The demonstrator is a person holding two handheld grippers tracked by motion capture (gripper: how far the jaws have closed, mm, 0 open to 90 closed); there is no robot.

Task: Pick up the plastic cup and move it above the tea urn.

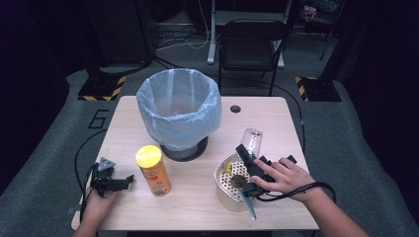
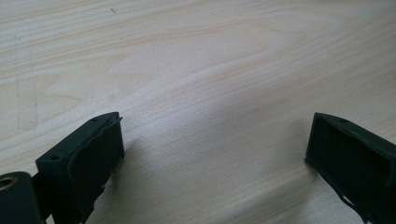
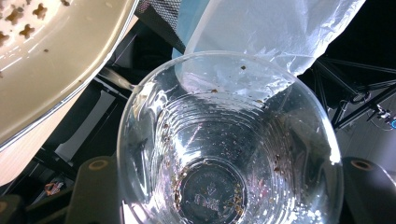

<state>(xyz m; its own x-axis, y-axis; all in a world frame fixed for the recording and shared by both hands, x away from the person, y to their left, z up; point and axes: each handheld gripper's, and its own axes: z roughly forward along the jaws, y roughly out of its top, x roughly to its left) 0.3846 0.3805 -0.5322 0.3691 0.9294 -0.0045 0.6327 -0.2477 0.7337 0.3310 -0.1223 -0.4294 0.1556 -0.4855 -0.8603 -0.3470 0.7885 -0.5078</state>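
Surface: pale wood table [image 1: 197,207], on grey carpet [image 1: 44,187].
Left gripper [image 1: 114,183]: jaws wide, empty.
Right gripper [image 1: 247,153]: clamps clear cup [image 3: 224,140].

The left black two-jaw gripper [image 1: 129,178], at eight o'clock on the table, carries a grey three-cornered plate [image 1: 105,164], a trailing black cable [image 1: 79,153] and ribbed pads [image 2: 348,158] with small screw holes. The right black two-jaw gripper [image 1: 245,148], at four o'clock, trails a looping black cable [image 1: 301,190].

bg: dark room | grey carpet floor [image 1: 356,148] | black chair [image 1: 249,47] behind wood table [image 1: 197,207]
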